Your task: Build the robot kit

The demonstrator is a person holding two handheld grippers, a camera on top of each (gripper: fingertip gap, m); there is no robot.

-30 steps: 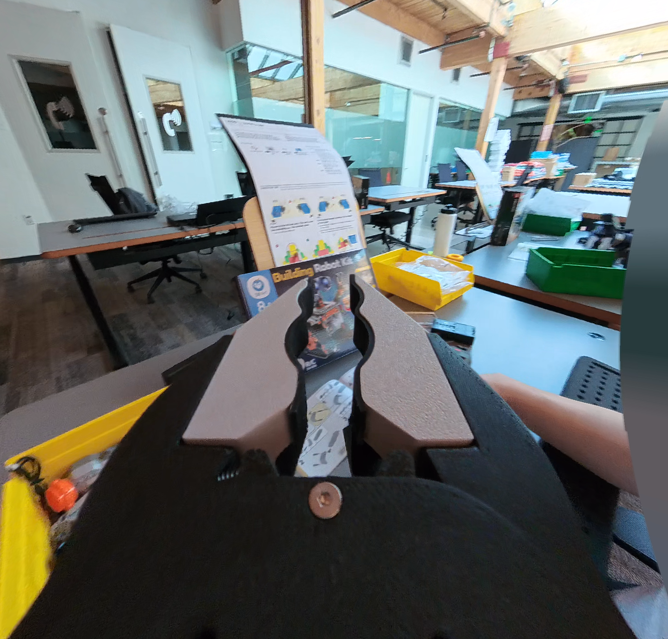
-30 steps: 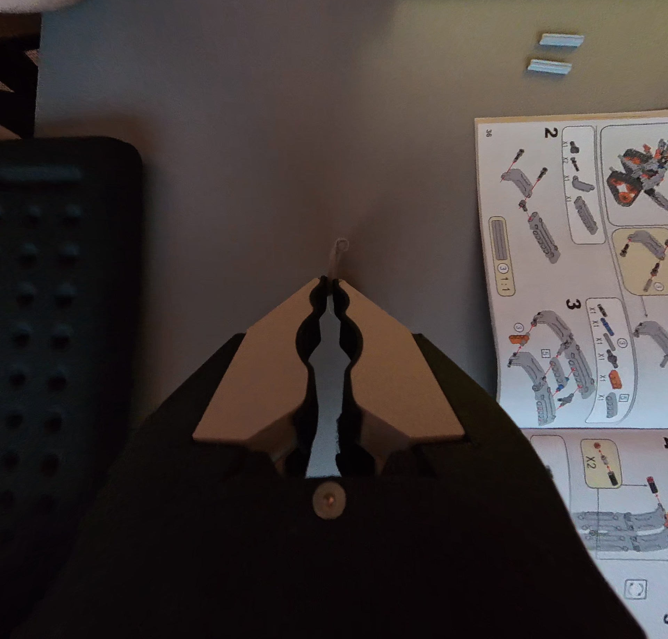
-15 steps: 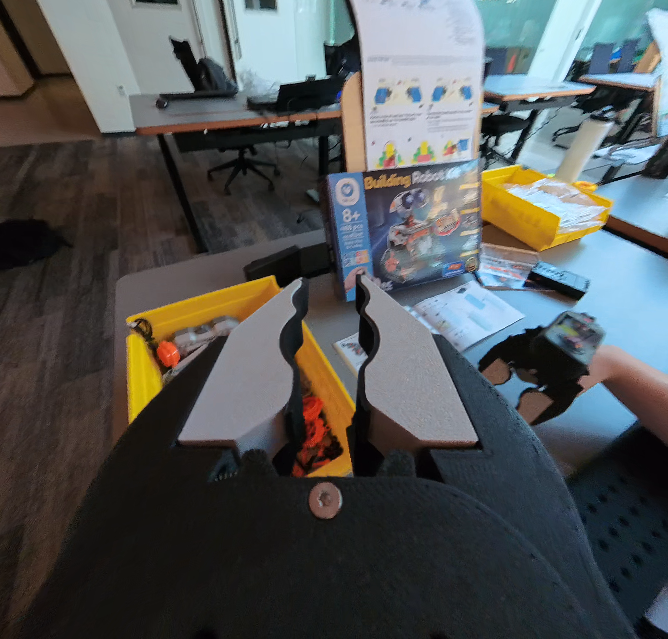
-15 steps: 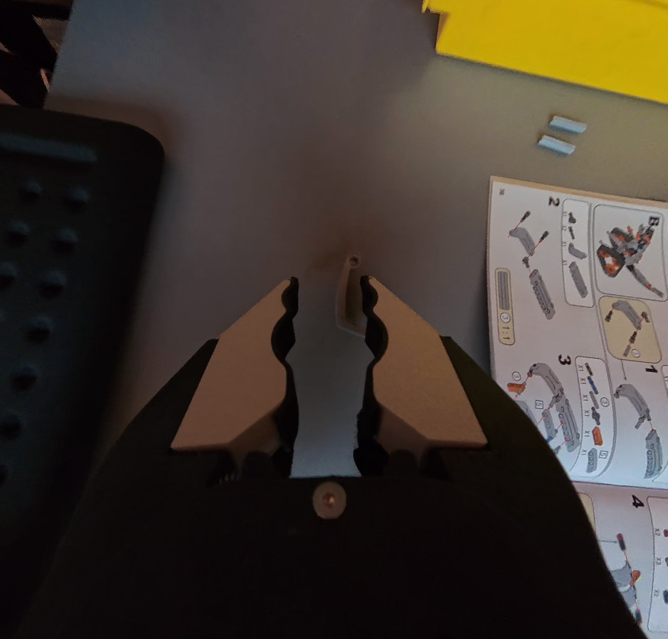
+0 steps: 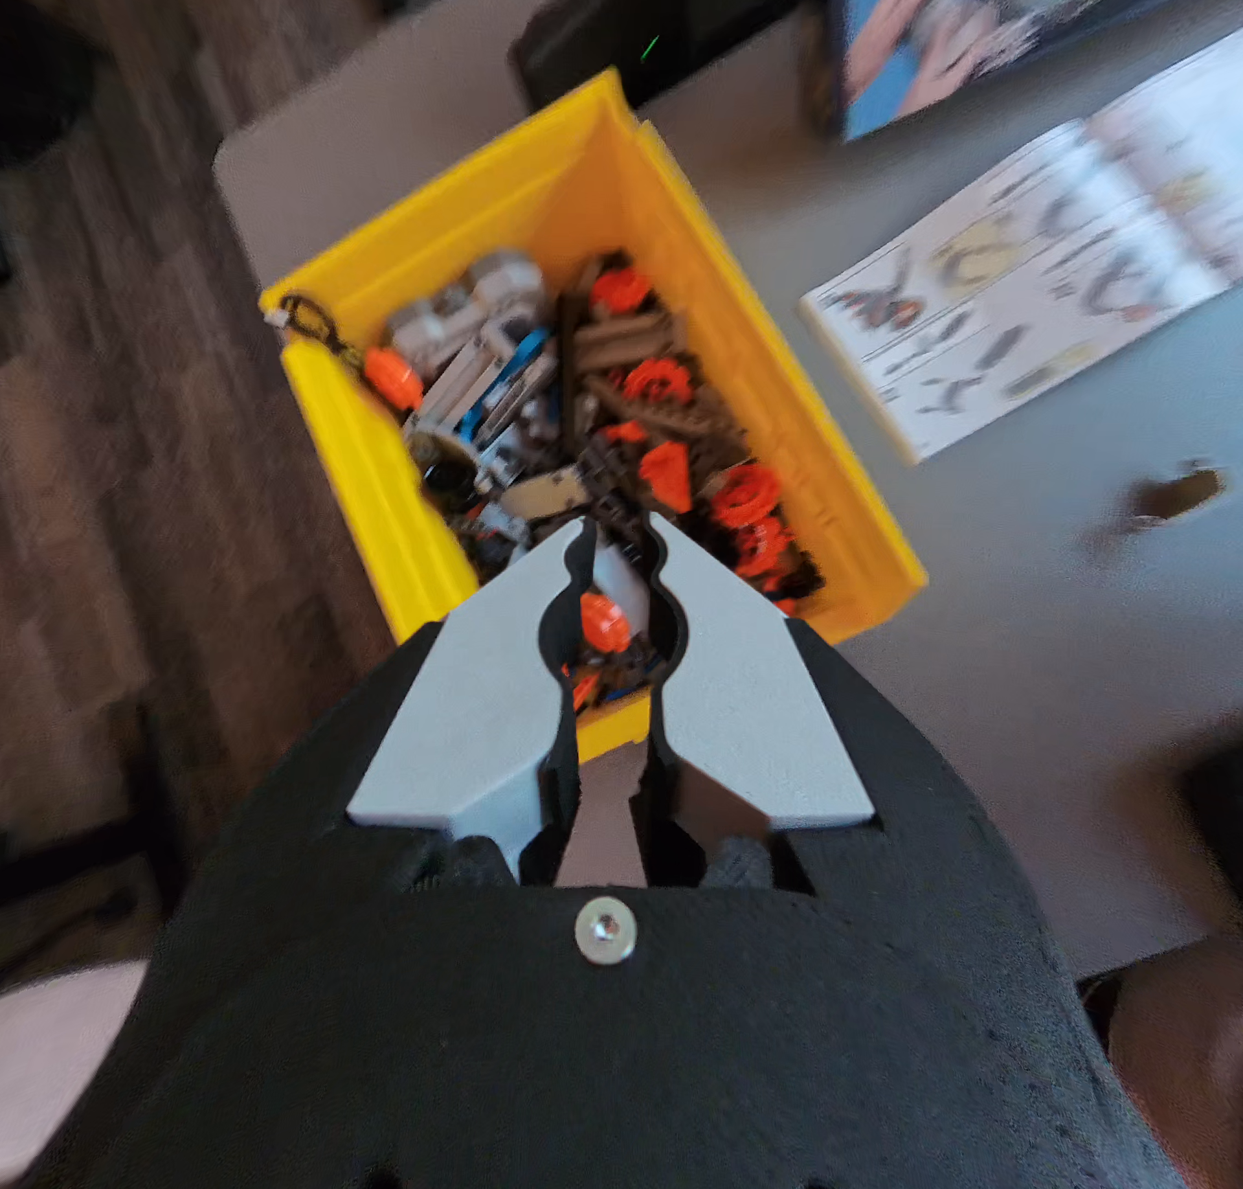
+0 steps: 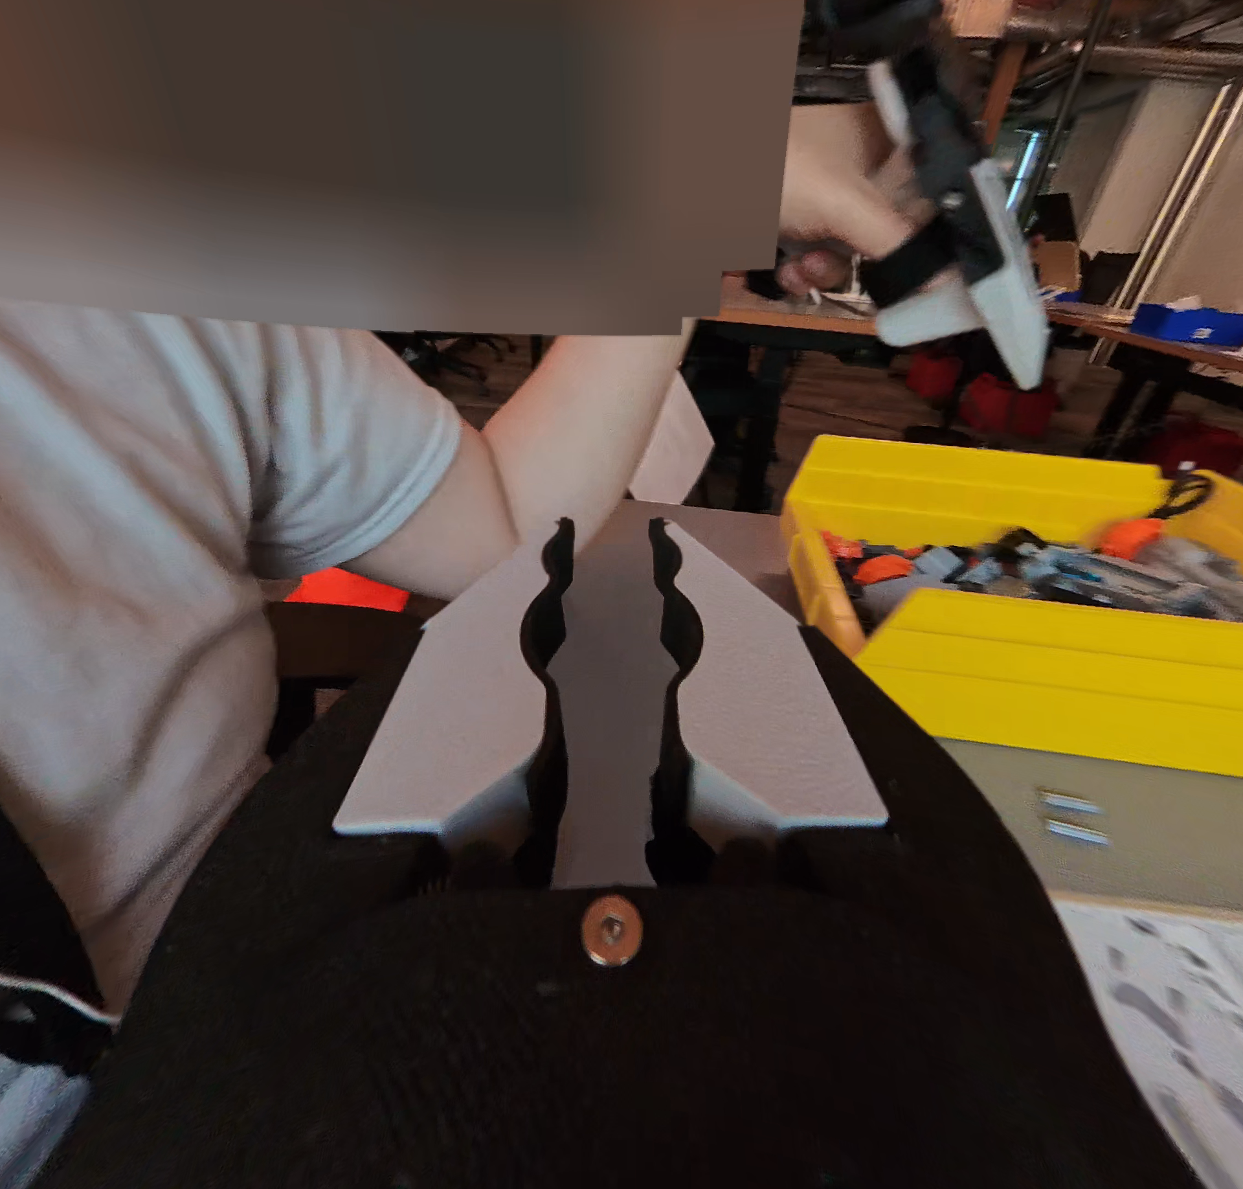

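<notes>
hovering left tool [image 5: 622, 538] over yellow bin [image 5: 767, 349], grey table [image 5: 1009, 618], wood floor [image 5: 101, 484].

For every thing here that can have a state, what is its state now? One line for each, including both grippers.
left gripper: open, empty, above the yellow bin.
right gripper: open, empty, raised over the table edge.
yellow bin: open-topped, holding many building parts.
instruction booklet: lying open, flat on the table.
kit box: standing upright, blurred.

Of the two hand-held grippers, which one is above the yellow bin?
The left hand-held gripper: it points down, open, into the yellow bin of parts. The right hand-held gripper points over bare table beside it.
</notes>
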